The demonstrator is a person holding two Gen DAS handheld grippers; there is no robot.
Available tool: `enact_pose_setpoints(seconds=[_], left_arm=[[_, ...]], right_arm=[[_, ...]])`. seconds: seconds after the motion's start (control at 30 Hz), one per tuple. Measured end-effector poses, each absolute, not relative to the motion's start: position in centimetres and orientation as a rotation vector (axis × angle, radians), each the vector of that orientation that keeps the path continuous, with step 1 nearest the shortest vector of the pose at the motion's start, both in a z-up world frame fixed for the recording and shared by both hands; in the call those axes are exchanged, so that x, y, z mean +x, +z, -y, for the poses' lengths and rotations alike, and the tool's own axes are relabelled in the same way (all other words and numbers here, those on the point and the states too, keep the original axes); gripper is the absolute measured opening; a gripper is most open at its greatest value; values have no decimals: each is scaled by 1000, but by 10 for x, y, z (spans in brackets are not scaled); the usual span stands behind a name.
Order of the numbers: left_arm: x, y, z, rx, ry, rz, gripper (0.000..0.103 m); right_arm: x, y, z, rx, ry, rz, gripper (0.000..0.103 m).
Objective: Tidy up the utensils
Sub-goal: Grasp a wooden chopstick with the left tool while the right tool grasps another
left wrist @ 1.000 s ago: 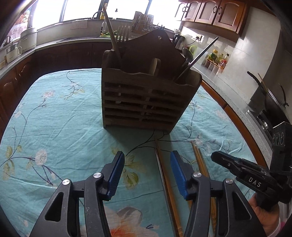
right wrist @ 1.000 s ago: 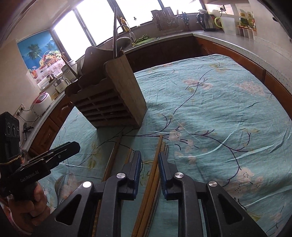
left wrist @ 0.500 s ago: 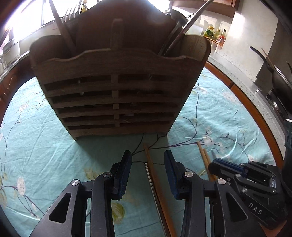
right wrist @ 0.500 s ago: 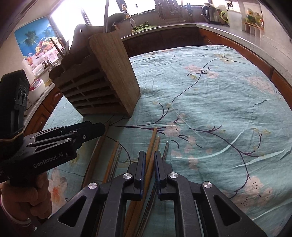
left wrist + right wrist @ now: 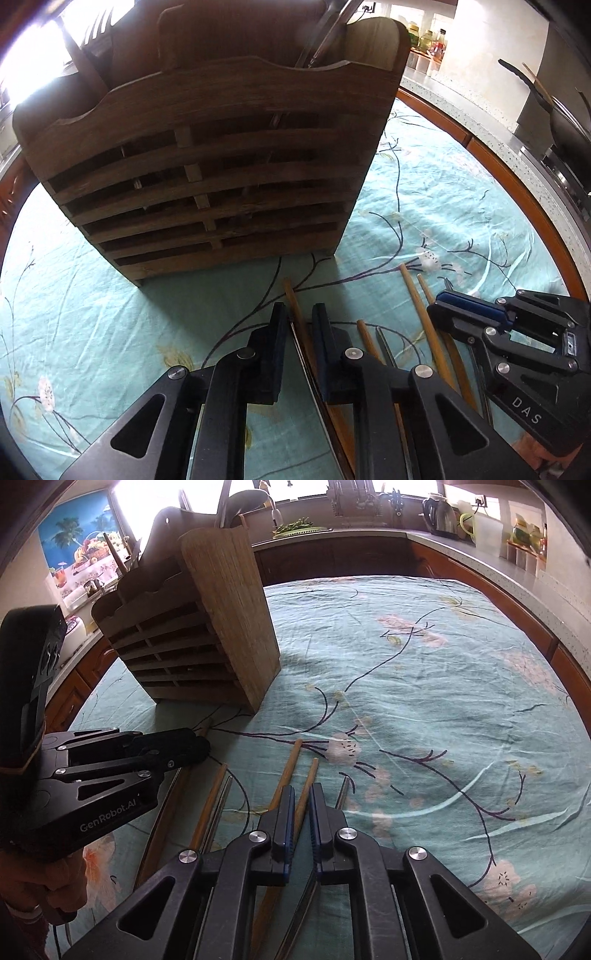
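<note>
While the wooden chopsticks (image 5: 284,775) lie loose on the teal floral tablecloth (image 5: 424,701), just in front of the slatted wooden utensil holder (image 5: 207,177), each hand is working on one stick. The right gripper (image 5: 302,816) has its blue pads drawn together on a chopstick running up between them. The left gripper (image 5: 298,332) is closing its jaws on another chopstick (image 5: 291,299) (a thin metal piece lies alongside it), and a sliver of gap shows beside the stick, so that grip looks unfinished.

To do this well, I'd let the left pads seat fully before lifting, take only the one stick, then raise each clear of its neighbours and tip it upright over a holder compartment.

Lower ends of the sticks vanish under the gripper bodies. Which compartments have room can't be judged, as the holder's top is dark and backlit.
</note>
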State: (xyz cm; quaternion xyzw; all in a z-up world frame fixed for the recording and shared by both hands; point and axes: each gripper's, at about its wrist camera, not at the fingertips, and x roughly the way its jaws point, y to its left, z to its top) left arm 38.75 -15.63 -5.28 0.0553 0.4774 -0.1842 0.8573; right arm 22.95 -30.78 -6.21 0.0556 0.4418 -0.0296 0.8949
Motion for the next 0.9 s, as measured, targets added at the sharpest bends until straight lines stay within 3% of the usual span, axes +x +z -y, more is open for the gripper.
enact_pose_setpoints(seconds=[0.3, 0.9], left_arm=[[379, -50, 161, 126, -400, -961, 4], [256, 62, 41, -149, -468, -654, 3]], right_arm=[[222, -57, 311, 159, -48, -880, 6], [159, 39, 296, 270, 32, -615, 5]])
